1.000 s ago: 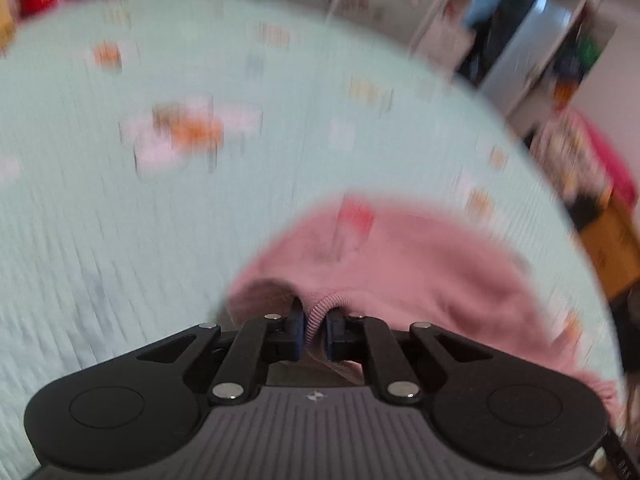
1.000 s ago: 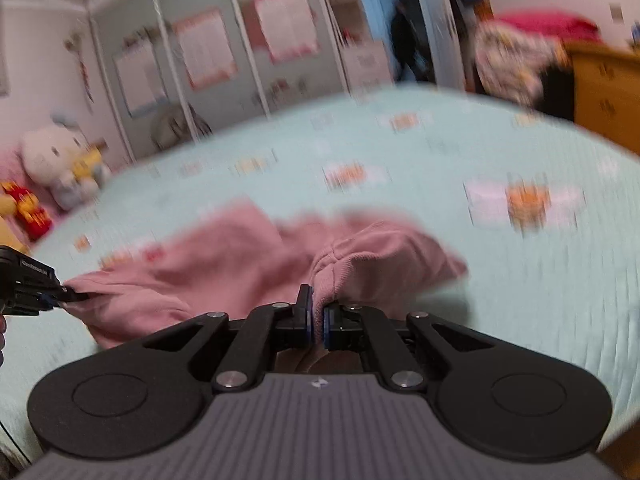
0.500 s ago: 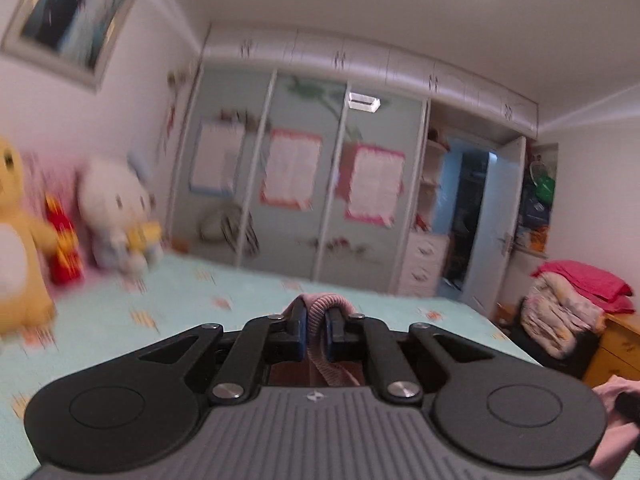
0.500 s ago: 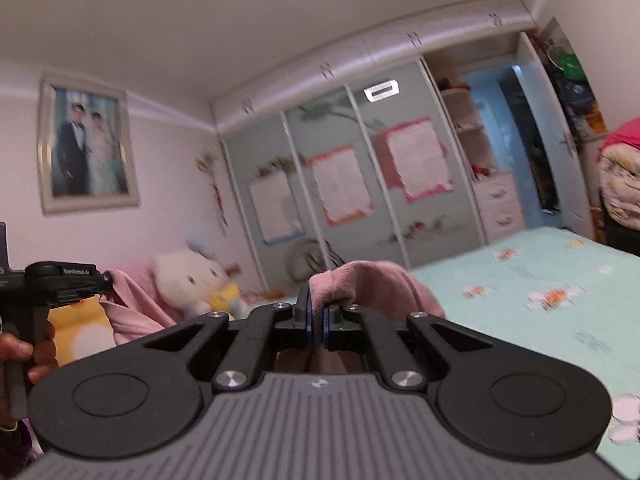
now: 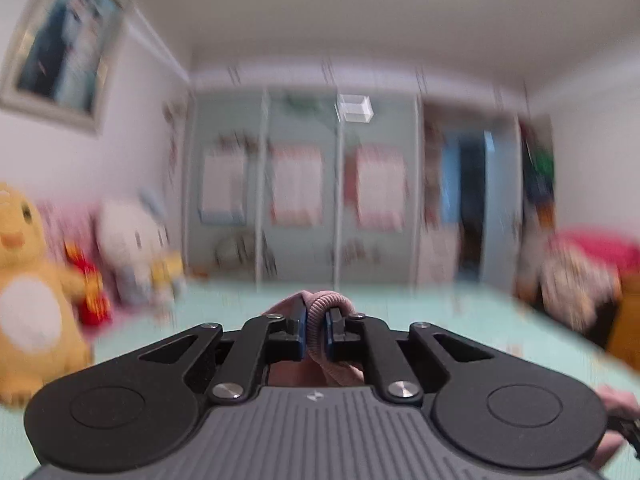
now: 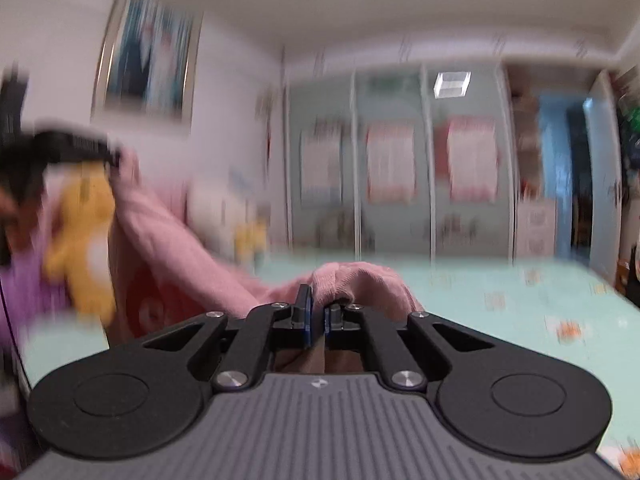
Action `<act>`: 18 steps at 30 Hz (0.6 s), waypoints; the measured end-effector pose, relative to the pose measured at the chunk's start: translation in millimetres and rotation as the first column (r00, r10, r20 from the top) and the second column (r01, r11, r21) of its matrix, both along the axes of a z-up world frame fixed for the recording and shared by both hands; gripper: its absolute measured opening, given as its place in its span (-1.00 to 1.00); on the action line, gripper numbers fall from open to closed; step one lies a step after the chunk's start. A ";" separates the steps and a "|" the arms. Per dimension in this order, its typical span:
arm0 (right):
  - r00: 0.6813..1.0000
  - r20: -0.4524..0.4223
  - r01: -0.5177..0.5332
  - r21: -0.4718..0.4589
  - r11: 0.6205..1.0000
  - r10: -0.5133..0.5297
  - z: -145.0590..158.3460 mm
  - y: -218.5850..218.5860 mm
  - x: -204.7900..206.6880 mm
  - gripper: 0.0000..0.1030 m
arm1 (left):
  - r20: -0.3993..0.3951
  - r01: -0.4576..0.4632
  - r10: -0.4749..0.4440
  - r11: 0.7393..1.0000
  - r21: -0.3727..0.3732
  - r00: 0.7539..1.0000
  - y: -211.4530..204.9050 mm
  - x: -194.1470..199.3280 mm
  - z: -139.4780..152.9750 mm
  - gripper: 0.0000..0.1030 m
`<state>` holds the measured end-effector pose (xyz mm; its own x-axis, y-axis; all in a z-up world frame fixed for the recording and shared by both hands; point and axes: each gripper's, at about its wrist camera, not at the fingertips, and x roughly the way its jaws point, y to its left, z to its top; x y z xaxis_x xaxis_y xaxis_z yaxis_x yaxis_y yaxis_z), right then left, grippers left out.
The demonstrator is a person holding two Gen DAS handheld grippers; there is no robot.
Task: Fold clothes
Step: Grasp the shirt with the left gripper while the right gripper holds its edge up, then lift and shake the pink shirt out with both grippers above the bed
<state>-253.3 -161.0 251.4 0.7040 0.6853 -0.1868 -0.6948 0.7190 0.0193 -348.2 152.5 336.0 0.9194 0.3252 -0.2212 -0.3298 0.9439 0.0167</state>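
Observation:
A pink knit sweater hangs in the air between both grippers, above the mint-green bed. My left gripper is shut on a ribbed pink hem that bulges up between its pads. My right gripper is shut on another bunched edge of the sweater. In the right wrist view the left gripper shows at the upper left, with the fabric sloping from it down to my right gripper. Most of the sweater is hidden in the left wrist view.
Plush toys, a yellow one and a white one, sit along the left wall. Mirrored wardrobe doors stand behind the bed. A pile of bedding and a wooden dresser are at the right.
Both grippers rose from the bed with the sweater and tilted up toward level, so the views went from the bedspread to the room. The sweater went from lying bunched to hanging between them.

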 end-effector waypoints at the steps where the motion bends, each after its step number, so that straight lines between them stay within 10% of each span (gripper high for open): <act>1: 0.998 -0.058 -0.008 -0.077 0.997 0.003 -27.8 1.1 -2.7 -0.91 | -0.082 0.009 -0.010 1.000 -0.013 0.997 -0.5 -0.3 -34.6 -0.83; 5: 0.925 -0.377 -0.069 -0.279 0.958 -0.043 -124.8 -5.8 -6.5 -0.71 | -0.364 0.020 -0.051 0.996 -0.089 0.930 -2.5 -3.2 -159.0 -0.83; 9: 0.832 -0.551 -0.135 -0.296 0.946 -0.054 -156.1 -22.2 -17.3 -0.60 | -0.472 -0.021 -0.067 0.984 -0.177 0.879 2.6 -14.7 -217.2 -0.83; 18: 0.925 -0.377 -0.068 -0.300 0.951 -0.052 -108.4 -28.0 -16.1 0.10 | -0.470 -0.059 -0.058 0.972 -0.229 0.881 19.0 -31.6 -219.6 -0.81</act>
